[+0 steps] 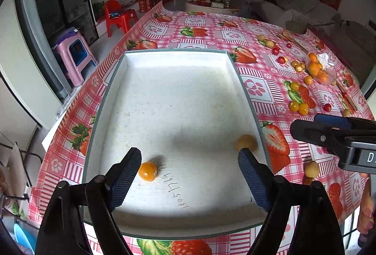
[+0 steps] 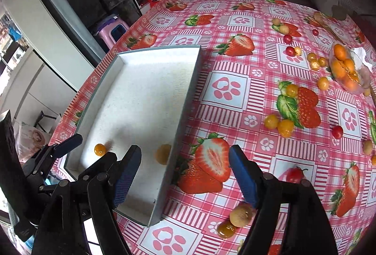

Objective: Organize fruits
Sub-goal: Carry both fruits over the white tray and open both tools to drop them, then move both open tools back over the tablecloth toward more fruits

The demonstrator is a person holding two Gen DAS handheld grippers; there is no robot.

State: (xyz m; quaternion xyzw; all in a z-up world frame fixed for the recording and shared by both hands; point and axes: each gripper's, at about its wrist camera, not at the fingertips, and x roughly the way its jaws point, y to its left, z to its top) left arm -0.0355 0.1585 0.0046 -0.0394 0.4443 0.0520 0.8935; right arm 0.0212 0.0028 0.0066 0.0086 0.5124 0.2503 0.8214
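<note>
A shallow white box (image 1: 176, 52) lies on the strawberry tablecloth. Two fruits are inside it near the front: an orange round one (image 1: 147, 171) and a blurred tan one (image 1: 245, 142). My left gripper (image 1: 189, 156) hangs open above them with nothing between its pads. In the right wrist view, the right gripper (image 2: 185, 152) is open and empty over the box's right wall (image 2: 188, 95). The orange fruit (image 2: 100, 149) and the tan fruit (image 2: 163, 154) lie just left of it. Several loose yellow fruits (image 2: 279, 124) and cherry tomatoes (image 2: 337, 132) are scattered to the right.
A clear bag of kumquats (image 2: 345, 69) sits far right. A tan longan (image 2: 240, 212) and a brown fruit (image 2: 226, 229) lie close under the right gripper. The table's left edge (image 1: 77, 100) drops toward a pink stool (image 1: 75, 60) and a red chair (image 1: 117, 15).
</note>
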